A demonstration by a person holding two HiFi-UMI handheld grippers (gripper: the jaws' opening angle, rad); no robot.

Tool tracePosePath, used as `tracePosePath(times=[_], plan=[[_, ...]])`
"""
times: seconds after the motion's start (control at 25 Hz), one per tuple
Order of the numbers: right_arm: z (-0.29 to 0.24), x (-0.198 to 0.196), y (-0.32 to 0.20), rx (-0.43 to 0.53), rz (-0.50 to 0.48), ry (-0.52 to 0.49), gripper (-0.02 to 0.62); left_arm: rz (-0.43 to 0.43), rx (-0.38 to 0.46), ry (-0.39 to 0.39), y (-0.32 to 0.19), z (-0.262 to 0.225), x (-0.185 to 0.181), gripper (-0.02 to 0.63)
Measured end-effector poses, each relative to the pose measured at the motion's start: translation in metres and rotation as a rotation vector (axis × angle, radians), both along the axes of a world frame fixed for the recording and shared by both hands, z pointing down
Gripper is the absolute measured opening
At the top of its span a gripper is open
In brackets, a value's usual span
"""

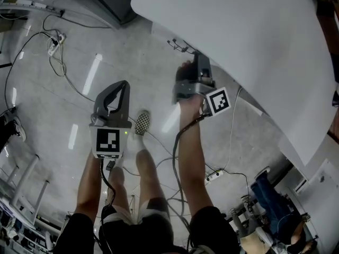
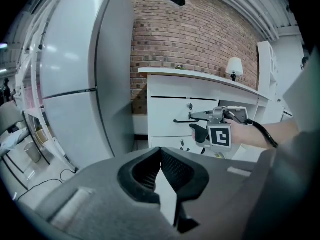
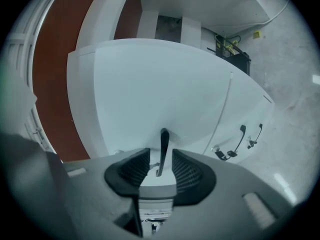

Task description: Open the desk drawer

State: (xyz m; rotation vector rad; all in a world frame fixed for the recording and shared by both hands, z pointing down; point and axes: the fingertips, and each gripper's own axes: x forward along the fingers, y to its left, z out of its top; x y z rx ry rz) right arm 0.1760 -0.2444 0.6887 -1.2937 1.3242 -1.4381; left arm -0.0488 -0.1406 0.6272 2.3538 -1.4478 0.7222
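While straddling thin black drawer handle [image 3: 162,146] with right gripper [image 3: 160,160] fingers [image 3: 186,171] spread, risks slipping off if pulled before pinching. Holds left gripper [image 2: 160,153] fingers pressed together.

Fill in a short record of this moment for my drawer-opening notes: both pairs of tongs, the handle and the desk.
right tongs: open, one pad on each side of the handle, not pressing it
handle: black bar on the desk's white front, between the right tongs
desk: white; no drawer visibly pulled out
left tongs: shut, empty, held away from the desk
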Motion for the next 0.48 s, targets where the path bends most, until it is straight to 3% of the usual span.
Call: tracePosePath(times=[0.16,0.48], plan=[[0.0012,0.001,0.0007,-0.012,0.017,-0.007,0.044,0.0,0.006,-0.009,-0.0008,-0.0045,-0.001,0.011],[0.0032,-0.0013,0.0012,0.008,0.035,-0.068,0.028,0.006,0.007,-0.016,0.0039,-0.0083,-0.001,0.011]])
